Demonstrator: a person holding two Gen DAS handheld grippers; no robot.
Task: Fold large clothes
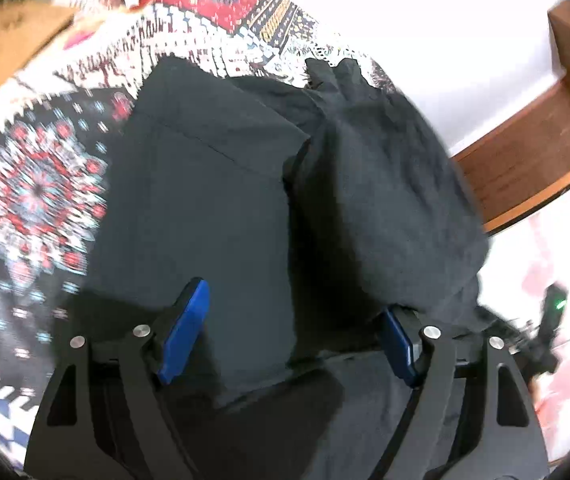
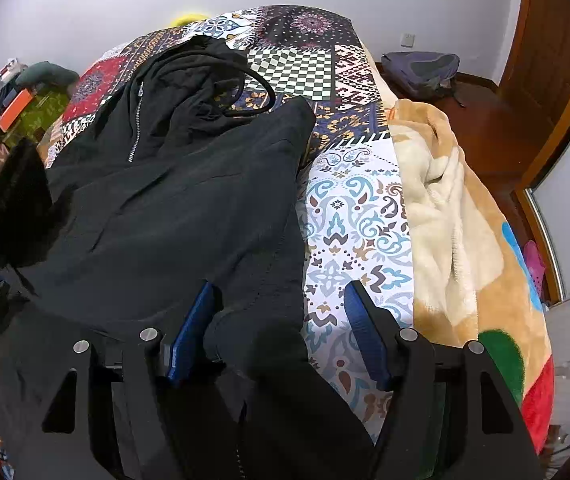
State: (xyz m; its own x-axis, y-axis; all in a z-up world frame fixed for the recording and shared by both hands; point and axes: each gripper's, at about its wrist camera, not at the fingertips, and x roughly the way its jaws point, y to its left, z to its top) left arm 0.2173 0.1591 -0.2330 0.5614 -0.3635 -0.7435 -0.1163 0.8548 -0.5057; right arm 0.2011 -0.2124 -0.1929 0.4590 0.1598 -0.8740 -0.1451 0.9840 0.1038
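A large black zip-up hooded jacket (image 2: 173, 200) lies spread on a patterned bedspread (image 2: 357, 216), hood and drawstring toward the far end. My right gripper (image 2: 281, 328) is open over the jacket's near right edge, with a fold of black cloth between its blue pads (image 2: 191, 332). In the left wrist view the same black jacket (image 1: 213, 208) fills the middle, with a bunched part raised at the right. My left gripper (image 1: 297, 332) is open, pads wide apart, with black cloth lying between and over its right pad (image 1: 399, 344).
A tan and cream fleece blanket (image 2: 457, 216) lies along the bed's right side. A grey backpack (image 2: 421, 68) sits on the wooden floor by the wall. A wooden door frame (image 2: 553, 92) stands at right. Clutter and boxes (image 2: 17, 108) are at left.
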